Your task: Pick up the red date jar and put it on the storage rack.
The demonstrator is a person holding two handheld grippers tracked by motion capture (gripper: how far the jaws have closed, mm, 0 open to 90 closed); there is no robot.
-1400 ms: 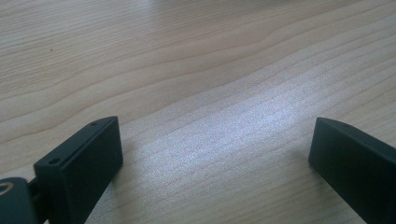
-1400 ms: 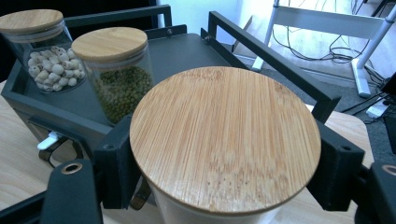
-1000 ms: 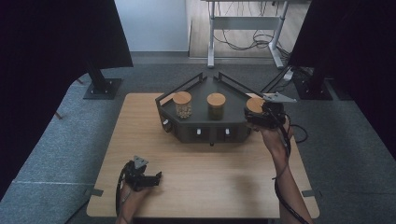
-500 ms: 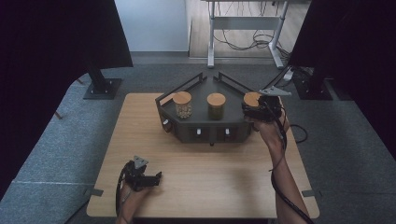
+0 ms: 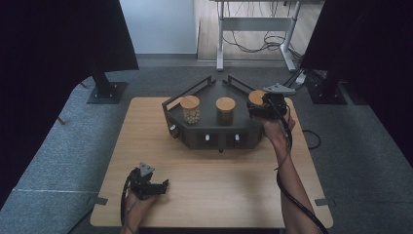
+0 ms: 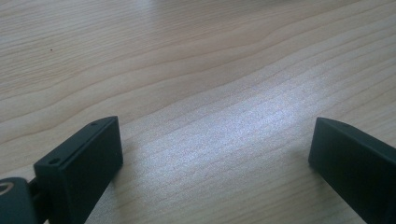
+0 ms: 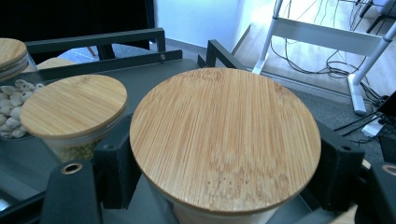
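Jaws of the right gripper (image 7: 224,182) are closed on the rightmost jar (image 7: 225,140), one black pad on each side just below its bamboo lid; jaws of the left gripper (image 6: 210,158) stand wide apart with nothing between them, resting low over bare table (image 6: 196,70). Held jar sits at the right end of the dark tray (image 5: 214,134); beyond the right jaws and off to their left stand the middle jar (image 7: 74,114) and, farther along, the jar of pale beans (image 7: 11,100). Step in hand, as judged: grip secured on the end jar, transfer out of the tray or along it under way or about to start. Next move calls for a straight lift so the base clears the tray's raised rail (image 7: 98,39) before any sideways travel, with the grip kept level so the jar does not slip, and for clearance from the middle jar just beside the jaw. Right gripper view gives pad contact and lid grain, but the jar's contents and base are hidden under the lid. High view gives the layout instead: three jars in a row, the right hand (image 5: 275,129) at the tray's right end, left gripper (image 5: 148,184) well apart near the front edge
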